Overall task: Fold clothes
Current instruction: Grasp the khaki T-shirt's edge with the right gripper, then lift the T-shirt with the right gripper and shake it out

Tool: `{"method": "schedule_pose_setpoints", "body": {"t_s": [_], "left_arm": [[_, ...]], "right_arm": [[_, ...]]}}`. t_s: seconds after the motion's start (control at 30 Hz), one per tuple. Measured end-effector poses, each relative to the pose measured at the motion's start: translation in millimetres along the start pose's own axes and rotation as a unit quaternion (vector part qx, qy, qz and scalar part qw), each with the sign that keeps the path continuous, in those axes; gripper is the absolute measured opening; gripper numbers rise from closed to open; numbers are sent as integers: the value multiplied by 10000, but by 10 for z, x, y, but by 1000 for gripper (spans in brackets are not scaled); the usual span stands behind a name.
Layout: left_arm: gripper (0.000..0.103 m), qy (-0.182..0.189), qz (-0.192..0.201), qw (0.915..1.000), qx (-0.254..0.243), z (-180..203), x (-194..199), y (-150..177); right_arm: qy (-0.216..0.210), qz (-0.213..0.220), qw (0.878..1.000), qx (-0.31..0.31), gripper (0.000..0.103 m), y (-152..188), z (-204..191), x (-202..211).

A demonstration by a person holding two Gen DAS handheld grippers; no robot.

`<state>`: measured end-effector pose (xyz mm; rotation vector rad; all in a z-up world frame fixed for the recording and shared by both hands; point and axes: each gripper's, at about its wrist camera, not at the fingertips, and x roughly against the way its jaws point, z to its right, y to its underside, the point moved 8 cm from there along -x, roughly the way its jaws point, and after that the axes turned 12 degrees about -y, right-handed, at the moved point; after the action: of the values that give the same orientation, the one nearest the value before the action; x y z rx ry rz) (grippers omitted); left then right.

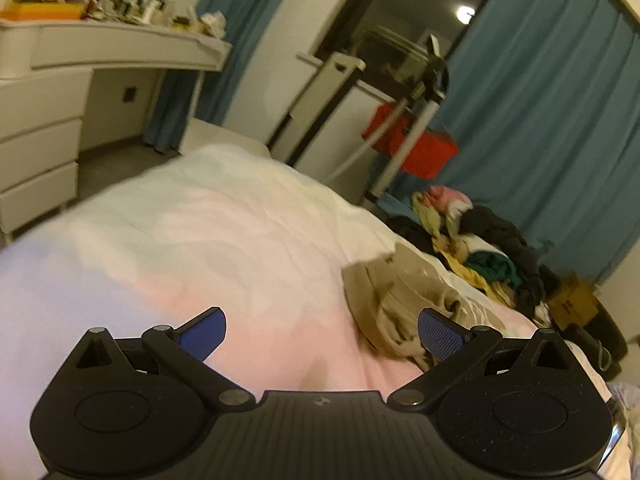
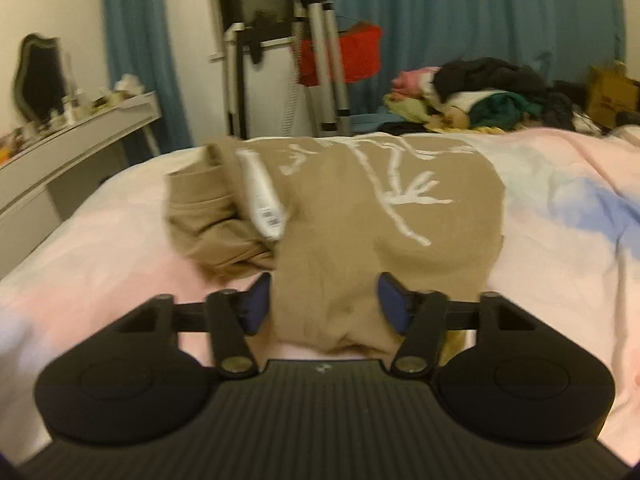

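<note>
Tan shirt [image 2: 360, 216] on bed [image 2: 560, 240], lying ahead of right claw [image 2: 323, 300]; its near hem sits between half-closed jaws, grip uncertain. Left claw [image 1: 322, 334] wide open, empty, shirt to its right. Step: seizing hem. Next: left claw takes other corner.

garment [image 2: 360, 216] on bed [image 2: 560, 216] | clothes pile [image 2: 480, 92] behind, right | dresser [image 2: 80, 140] left
</note>
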<state>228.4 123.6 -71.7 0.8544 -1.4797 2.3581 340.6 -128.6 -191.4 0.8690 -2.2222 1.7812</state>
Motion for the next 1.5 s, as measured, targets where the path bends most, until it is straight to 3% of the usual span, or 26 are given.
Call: {"method": "schedule_pose_setpoints", "body": {"t_s": [0.03, 0.13, 0.43, 0.7, 0.9, 1.07, 1.27, 1.4, 1.5], "left_arm": [[103, 27, -38, 10000, -34, 32, -40, 20], [103, 161, -71, 9997, -170, 155, -57, 100], [103, 541, 196, 9902, -1269, 652, 302, 467], [103, 842, 383, 9715, -2184, 1104, 561, 972], [103, 1274, 355, 9501, -2824, 1605, 485, 1420], [103, 1318, 584, 9394, -3110, 1996, 356, 1696], [103, 754, 1516, 9506, -2601, 2139, 254, 1613], [103, 329, 1596, 9678, -1919, 1932, 117, 1397], [103, -104, 1392, 9740, -1784, 1758, -7, 1315]], "right_arm": [[13, -4, 9998, -174, 27, -20, 56, 18], [27, 182, 9995, -255, 20, -143, 167, 254], [-241, 1137, 9928, -287, 16, -677, 428, 1506], [-873, 1875, 9783, -138, 16, -771, 384, 2409], [-1259, 1868, 9739, -282, 16, -715, 482, 2523], [-1606, 1778, 9677, -790, 16, -663, 685, 2509], [-1576, 1579, 9686, -1097, 16, -537, 897, 2384], [-1404, 1491, 9700, -1311, 16, -496, 1025, 2269], [-1239, 1408, 9721, -1406, 16, -443, 1080, 2211]]}}
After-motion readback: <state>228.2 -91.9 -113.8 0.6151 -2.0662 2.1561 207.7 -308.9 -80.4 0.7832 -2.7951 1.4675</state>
